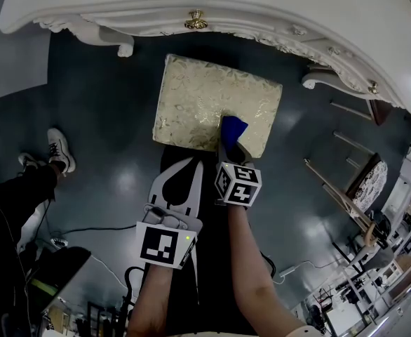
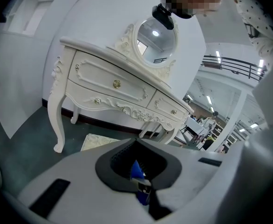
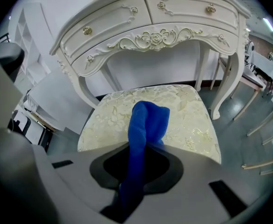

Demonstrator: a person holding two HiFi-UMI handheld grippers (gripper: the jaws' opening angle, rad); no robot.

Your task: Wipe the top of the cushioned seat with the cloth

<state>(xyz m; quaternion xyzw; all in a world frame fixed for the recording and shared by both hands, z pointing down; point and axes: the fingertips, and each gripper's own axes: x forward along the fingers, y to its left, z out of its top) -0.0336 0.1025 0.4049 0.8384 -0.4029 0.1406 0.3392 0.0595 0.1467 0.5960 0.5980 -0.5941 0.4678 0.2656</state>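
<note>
This is a large industrial hall with a bedroom corner staged in it, not a home. An ornate white dressing table (image 2: 122, 90) with a round mirror (image 2: 156, 40) and a cushioned seat (image 1: 216, 104) stand before bare white partition panels (image 2: 20, 78) on a dark glossy floor (image 1: 100, 104). Cables (image 1: 86, 229) trail at the near left. Far right are strip lights (image 2: 218, 55), a gallery railing (image 2: 229, 65) and crowded workbenches (image 1: 356, 300).
</note>
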